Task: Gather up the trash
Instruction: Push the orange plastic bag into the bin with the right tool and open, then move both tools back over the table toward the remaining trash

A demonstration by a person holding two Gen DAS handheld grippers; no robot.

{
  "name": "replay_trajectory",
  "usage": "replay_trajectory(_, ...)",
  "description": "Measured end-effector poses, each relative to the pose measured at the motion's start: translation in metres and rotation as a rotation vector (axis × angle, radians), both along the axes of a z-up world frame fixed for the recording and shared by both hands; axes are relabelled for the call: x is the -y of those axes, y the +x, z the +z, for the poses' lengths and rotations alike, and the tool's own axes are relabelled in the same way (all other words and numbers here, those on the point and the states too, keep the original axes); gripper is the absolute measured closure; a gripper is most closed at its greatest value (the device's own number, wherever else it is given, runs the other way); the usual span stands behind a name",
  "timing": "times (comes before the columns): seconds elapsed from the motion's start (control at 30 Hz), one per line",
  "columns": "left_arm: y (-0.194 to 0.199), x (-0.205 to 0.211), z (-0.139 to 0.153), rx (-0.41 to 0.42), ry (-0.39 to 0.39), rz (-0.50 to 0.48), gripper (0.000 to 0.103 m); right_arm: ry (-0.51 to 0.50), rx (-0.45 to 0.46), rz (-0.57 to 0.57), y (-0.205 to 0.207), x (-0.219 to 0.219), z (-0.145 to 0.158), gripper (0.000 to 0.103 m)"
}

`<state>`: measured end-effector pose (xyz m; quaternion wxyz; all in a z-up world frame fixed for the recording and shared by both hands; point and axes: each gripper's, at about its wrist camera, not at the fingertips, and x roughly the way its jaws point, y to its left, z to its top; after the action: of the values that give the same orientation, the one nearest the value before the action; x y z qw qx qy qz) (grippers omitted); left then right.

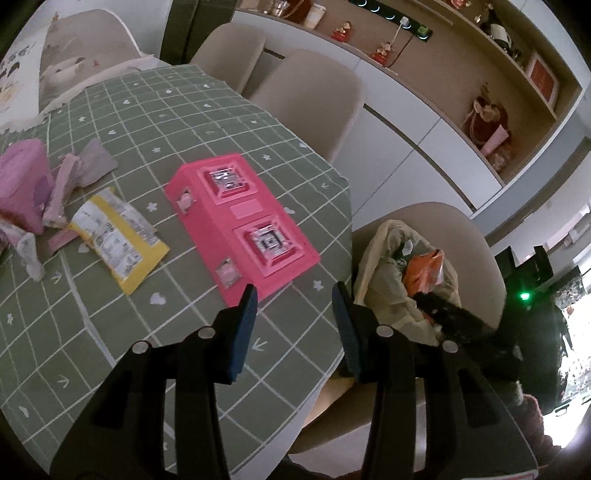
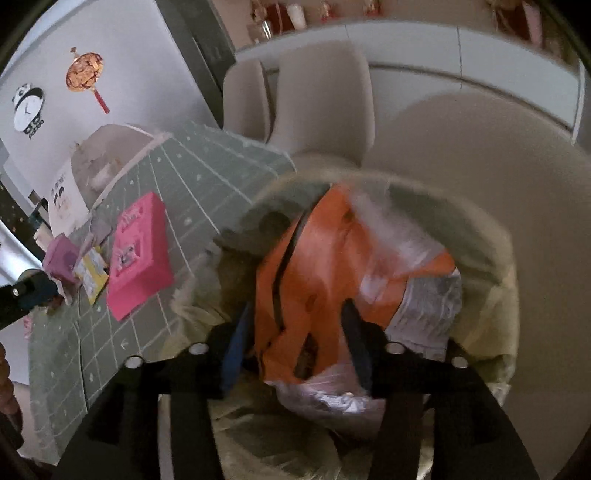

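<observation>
Right gripper (image 2: 295, 332), jaws spread around the orange wrapper (image 2: 325, 266) above the trash bag (image 2: 491, 295), risks snagging it on withdrawal.

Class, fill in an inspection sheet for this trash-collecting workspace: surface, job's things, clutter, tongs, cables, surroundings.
Surface: green checked tablecloth on the table.
Job's things: yellow wrapper and pink scraps on the cloth; orange wrapper in the pale trash bag on a chair.
Clutter: pink box on the cloth.
Tongs: left tongs open, nothing between them; right tongs open either side of the orange wrapper.
Cables: white charger lead on the shelf.
Surroundings: beige chairs, cabinets, shelf ornaments.
</observation>
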<state>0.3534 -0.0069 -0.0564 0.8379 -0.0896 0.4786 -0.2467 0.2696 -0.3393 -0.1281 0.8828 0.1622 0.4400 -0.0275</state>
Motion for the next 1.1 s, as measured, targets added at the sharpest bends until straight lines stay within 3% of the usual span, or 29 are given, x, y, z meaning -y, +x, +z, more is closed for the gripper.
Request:
replay_trajectory(0.3, -0.013, -0.048, 0.001, 0.057, 0.02, 0.062, 0.06, -0.069, 0.086, -0.02, -0.02, -0.021, 0.043, 0.046)
replay_trajectory(0.47, -0.018, -0.097, 0.0, 0.09, 0.048, 0.155, 0.06, -0.08, 0.146, 0.032, -0.021, -0.055, 0.069, 0.046)
replay_trajectory(0.63, -0.023, -0.166, -0.006, 0.082, 0.05, 0.315, 0.06, -0.08, 0.199, 0.118, -0.01, -0.104, 0.084, 0.046)
replay_trajectory(0.83, -0.036, -0.249, -0.018, 0.05, 0.051, 0.481, 0.06, -0.086, 0.234, 0.229, 0.006, -0.169, 0.089, 0.046)
replay_trajectory(1.1, -0.049, -0.301, -0.026, 0.064, 0.07, 0.501, 0.06, -0.088, 0.279, 0.311, 0.019, -0.225, 0.088, 0.046)
